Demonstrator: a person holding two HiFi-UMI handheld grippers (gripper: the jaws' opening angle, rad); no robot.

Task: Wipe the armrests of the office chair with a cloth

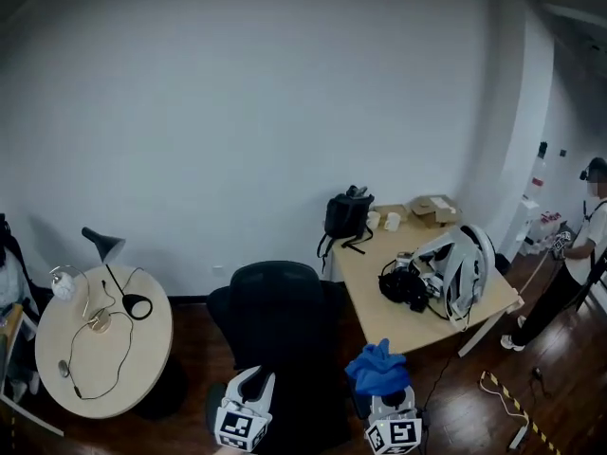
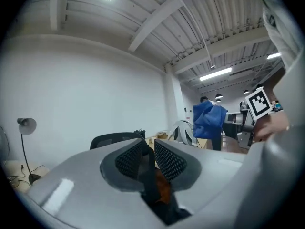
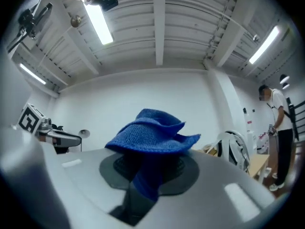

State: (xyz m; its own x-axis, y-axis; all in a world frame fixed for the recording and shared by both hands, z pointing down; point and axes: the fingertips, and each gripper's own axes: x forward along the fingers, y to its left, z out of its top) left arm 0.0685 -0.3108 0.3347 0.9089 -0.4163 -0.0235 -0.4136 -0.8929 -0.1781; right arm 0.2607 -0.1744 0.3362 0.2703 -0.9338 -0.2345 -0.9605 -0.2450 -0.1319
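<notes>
Head view: office chair (image 1: 275,316) just ahead of both claws; blue cloth (image 1: 378,368) bunched atop right claw (image 1: 384,391); armrests indistinct. Advisable: lower the cloth flat onto an armrest and wipe lengthwise.
Left gripper view: left claw (image 2: 147,159) closed, empty.
Right gripper view alone: its jaws pinch a fold of the cloth.
</notes>
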